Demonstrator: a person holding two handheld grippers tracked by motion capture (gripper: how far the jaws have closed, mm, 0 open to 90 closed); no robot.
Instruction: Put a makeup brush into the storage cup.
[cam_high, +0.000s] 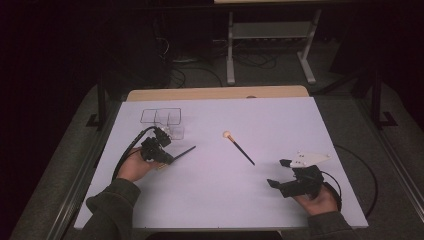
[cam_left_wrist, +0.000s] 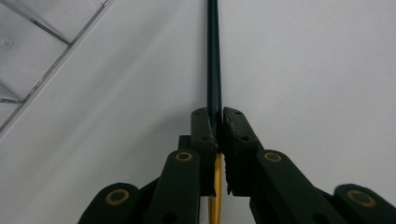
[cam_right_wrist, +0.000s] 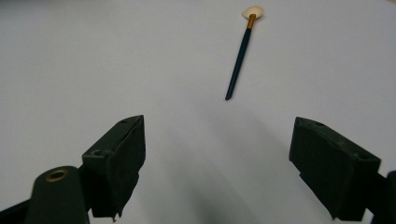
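Table (cam_high: 210, 200): white top, wooden strip at far edge, dark carpet and a grey stand beyond it; room dim.

Organizer (cam_high: 161, 118): clear plastic, compartments, just beyond L gripper, seen at upper left in L gripper view (cam_left_wrist: 32, 60). Contents cannot be told.

R gripper (cam_high: 278, 172): held by R hand (cam_high: 317, 200) at near right of table, grey plate on top. Jaws spread wide, nothing between them, touching nothing; in R gripper view (cam_right_wrist: 217, 163) they frame bare table.

L gripper (cam_high: 170, 156): held by L hand (cam_high: 134, 167) at near left of table, cable looping back from it. Jaws pressed together, pinching a brush (cam_high: 182, 152) w/ dark handle. In L gripper view (cam_left_wrist: 215, 122) the handle (cam_left_wrist: 214, 60) runs straight out ahead from the jaw tips; a gold section shows behind the pads. Whether the far end touches the table cannot be told.

2nd brush (cam_high: 239, 147): lies flat on table, between the two grippers, apart from both. Pale fan head points away from R gripper, dark handle tip toward it; ahead of R jaws in R gripper view (cam_right_wrist: 240, 56).
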